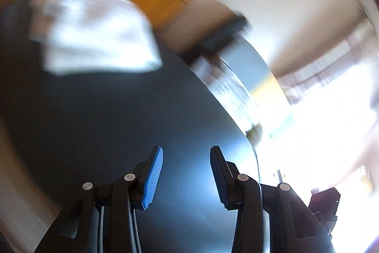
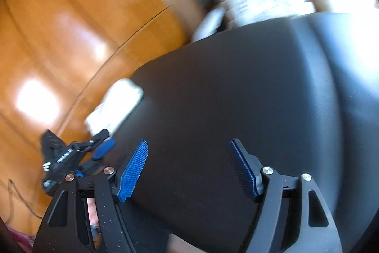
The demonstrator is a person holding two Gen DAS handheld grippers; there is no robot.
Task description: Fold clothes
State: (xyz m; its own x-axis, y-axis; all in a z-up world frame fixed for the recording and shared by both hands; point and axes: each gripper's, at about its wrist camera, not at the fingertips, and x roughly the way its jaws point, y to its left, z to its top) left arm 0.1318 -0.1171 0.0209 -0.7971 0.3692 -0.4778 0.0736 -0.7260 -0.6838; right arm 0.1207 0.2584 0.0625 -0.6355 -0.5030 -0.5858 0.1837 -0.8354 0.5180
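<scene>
A folded white cloth (image 1: pixel 94 30) lies at the black tabletop's (image 1: pixel 118 115) far-left edge, well apart from both tools: left tool (image 1: pixel 187 172) and right tool (image 2: pixel 189 167) spread, empty.

A dark table (image 1: pixel 106 115) stands on orange wooden floor (image 2: pixel 59 27).

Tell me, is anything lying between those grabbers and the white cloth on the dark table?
Nothing visible. Bare dark table stretches from the left hand-held gripper to the white cloth. The right hand-held gripper is also open and empty, though the left one sits roughly between it and the cloth.
</scene>
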